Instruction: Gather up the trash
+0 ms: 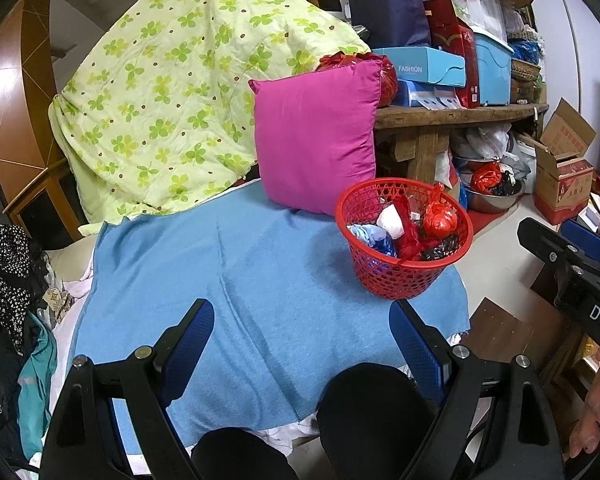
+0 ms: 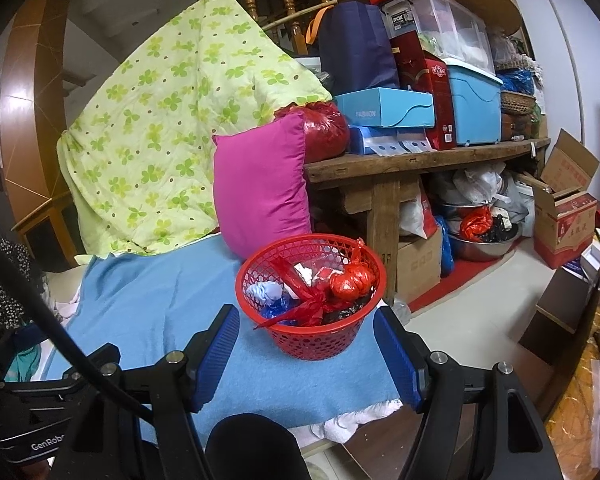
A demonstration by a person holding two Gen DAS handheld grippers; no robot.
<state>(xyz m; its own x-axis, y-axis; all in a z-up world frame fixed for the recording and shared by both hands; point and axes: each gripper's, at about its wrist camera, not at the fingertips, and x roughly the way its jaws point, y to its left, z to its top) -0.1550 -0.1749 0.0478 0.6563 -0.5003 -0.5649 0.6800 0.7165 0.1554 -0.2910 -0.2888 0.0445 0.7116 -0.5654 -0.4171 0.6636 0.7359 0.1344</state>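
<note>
Nearest in the left wrist view, the left gripper (image 1: 302, 334) has its two blue-padded black fingers spread wide with nothing between them, hovering over a light blue fleece blanket (image 1: 236, 280) that covers a bed. Ahead of this gripper and to its right, a round red plastic mesh basket (image 1: 400, 280) stands upright on the blanket near its right edge, clear of the fingers.

In the right wrist view, the right gripper (image 2: 306, 346) is also spread wide and holds nothing. The same red basket (image 2: 312, 338) sits just ahead of it, its base lying between the two blue pads, though contact cannot be told. The right gripper (image 1: 568, 256) shows at the right edge of the left view, off the blanket's right edge.

The basket holds crumpled trash: a knotted red plastic bag (image 2: 352, 280), a strip of red plastic film (image 2: 300, 304) draped over the near rim, a pale blue wad (image 2: 265, 292), white paper and dark wrappers.

Behind the basket, a magenta square cushion (image 2: 260, 188) stands upright at the blanket's far edge. Left of it and farther back, a pale green quilt printed with clover leaves (image 2: 160, 132) drapes down to the blanket. To the right, a rough wooden bench (image 2: 420, 160) carries boxes and bins, including a light blue cardboard box (image 2: 384, 108).
</note>
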